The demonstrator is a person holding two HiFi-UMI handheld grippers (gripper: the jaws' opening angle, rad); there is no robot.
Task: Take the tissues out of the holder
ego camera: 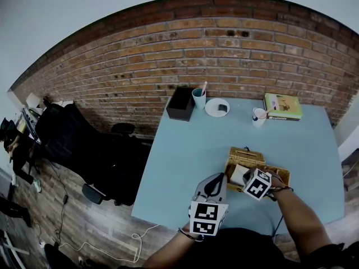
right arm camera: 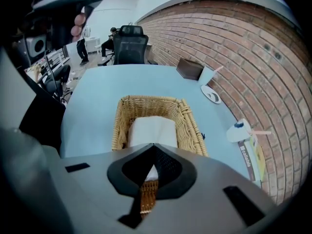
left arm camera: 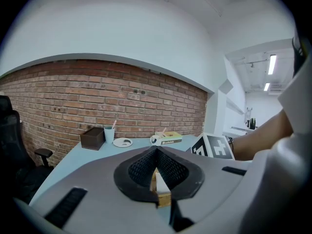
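A wicker basket (ego camera: 247, 153) stands on the light blue table (ego camera: 185, 156), near its front edge. A white stack of tissues (ego camera: 238, 174) lies inside it. My left gripper (ego camera: 222, 179) sits at the basket's near left end. In the left gripper view its jaws (left arm camera: 157, 150) are shut on a bit of wicker rim (left arm camera: 162, 197). My right gripper (ego camera: 248, 175) points steeply down into the basket. In the right gripper view it (right arm camera: 153, 147) is shut on the near edge of the tissues (right arm camera: 152, 129), with the basket's wall (right arm camera: 119, 126) around them.
At the table's far side stand a dark box (ego camera: 180, 103), a teal cup (ego camera: 199, 98), a white plate (ego camera: 217, 107), a white mug (ego camera: 258, 116) and a book (ego camera: 282, 106). A brick wall runs behind them. A black office chair (ego camera: 61, 133) stands left of the table.
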